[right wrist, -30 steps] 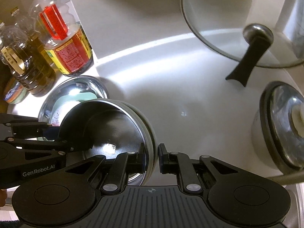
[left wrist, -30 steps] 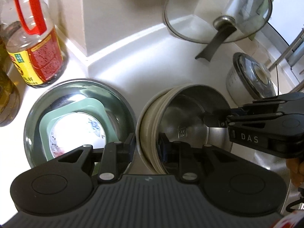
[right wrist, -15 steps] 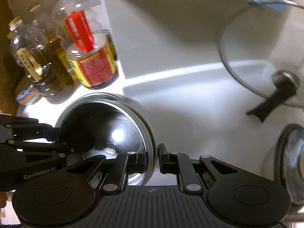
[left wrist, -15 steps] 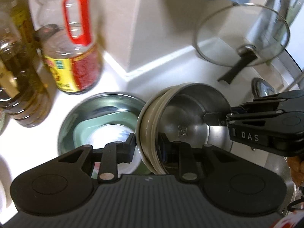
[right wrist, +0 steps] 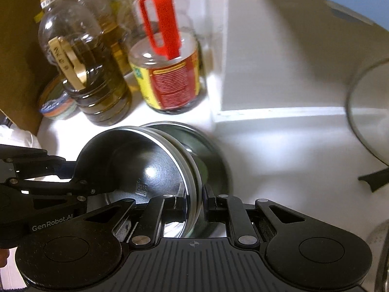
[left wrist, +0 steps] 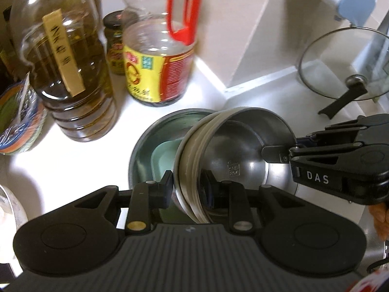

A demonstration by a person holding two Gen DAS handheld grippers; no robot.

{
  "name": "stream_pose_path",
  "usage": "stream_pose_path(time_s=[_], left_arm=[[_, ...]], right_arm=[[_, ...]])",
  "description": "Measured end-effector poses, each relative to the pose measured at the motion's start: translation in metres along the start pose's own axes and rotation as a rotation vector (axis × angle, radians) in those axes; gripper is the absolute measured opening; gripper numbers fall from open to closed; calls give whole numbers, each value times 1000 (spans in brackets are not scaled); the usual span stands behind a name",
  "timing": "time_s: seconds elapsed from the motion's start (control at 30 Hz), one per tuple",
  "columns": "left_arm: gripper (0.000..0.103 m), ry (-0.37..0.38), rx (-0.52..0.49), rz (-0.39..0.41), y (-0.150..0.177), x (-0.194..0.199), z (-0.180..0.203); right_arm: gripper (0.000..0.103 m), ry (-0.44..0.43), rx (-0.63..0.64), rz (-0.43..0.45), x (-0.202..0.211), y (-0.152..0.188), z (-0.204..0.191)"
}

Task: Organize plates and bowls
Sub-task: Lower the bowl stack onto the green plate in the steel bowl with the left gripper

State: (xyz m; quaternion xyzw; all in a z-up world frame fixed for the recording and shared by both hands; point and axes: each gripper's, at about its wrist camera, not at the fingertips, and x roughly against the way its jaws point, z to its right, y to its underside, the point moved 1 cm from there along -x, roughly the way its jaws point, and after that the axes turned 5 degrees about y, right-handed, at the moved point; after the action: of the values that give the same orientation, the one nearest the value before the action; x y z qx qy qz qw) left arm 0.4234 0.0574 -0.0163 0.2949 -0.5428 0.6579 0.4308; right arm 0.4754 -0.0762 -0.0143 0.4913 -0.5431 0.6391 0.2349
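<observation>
- A wide steel basin [left wrist: 145, 146] sits on the white bench [left wrist: 73, 160], a pale green square dish [left wrist: 163, 160] lying inside it.
- A stack of nested steel bowls [left wrist: 243, 150] is held tipped on edge above the basin's right side. The open mouth faces the right hand-held gripper, and the rims [left wrist: 192, 170] run near upright.
- The left hand-held gripper [left wrist: 189, 189] pinches the stack's rims on its near left edge; the right hand-held gripper [right wrist: 194, 204] clamps the opposite edge, fingers closed on the rims.
- Two oil bottles stand behind the basin: a dark one [left wrist: 70, 73] and a red-handled one [left wrist: 158, 56], the latter just beside the basin's far rim.
- A glass pot lid [left wrist: 345, 70] leans against the wall, well apart to the right.
</observation>
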Motion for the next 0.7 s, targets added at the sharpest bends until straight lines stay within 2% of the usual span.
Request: stream_pose_path(time_s=[0.33,0.53,0.7], left_arm=[[24,-1,10,-48,-1,-17,-14],[24,22,14,-96,-2,-31,-15],[24,27,19,-103,-4,-32,-18]], right_arm=[[13,4,39,-80,-24,-5,-7],[13,1,13,-130,-38,-6,1],[13,-15,10,-151,-43,-10,4]])
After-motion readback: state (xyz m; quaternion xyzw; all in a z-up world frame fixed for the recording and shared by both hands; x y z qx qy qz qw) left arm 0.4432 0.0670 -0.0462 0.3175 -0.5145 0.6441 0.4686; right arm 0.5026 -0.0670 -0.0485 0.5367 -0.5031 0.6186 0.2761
